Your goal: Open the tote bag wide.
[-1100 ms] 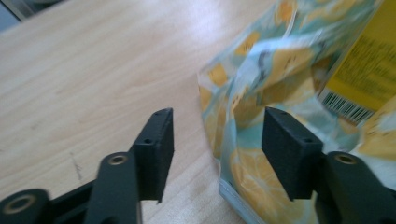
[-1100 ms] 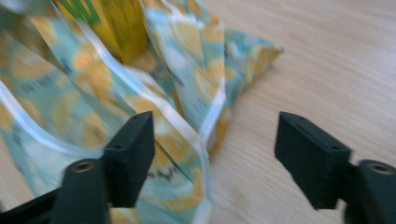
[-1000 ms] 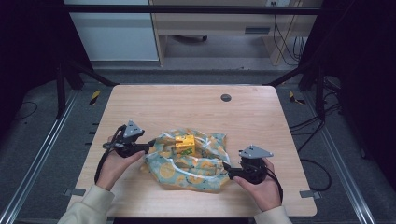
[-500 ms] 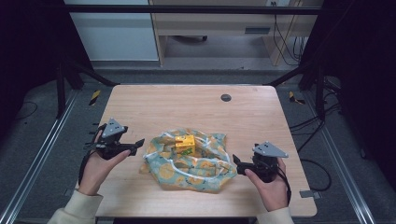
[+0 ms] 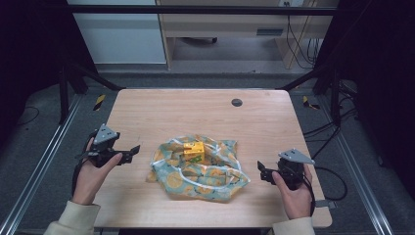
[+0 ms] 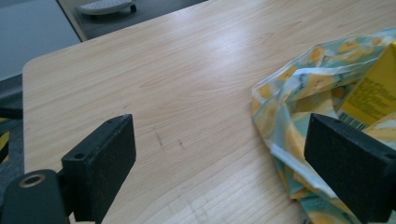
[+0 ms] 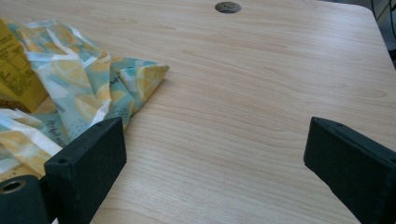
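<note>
Lemon-print cloth (image 5: 198, 171) on surface (image 5: 195, 110), between left gripper (image 5: 128, 152) and right gripper (image 5: 262, 171); both jaws just opened wide, empty, clear of cloth

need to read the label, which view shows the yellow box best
The left gripper view: the yellow box is close, with print and a barcode visible. The high view shows the whole box sitting in the lemon-print cloth, but small. The right gripper view catches one edge.

Small dark print and a barcode on the yellow cardboard box (image 6: 371, 88), too blurred to read; no other legible text.
</note>
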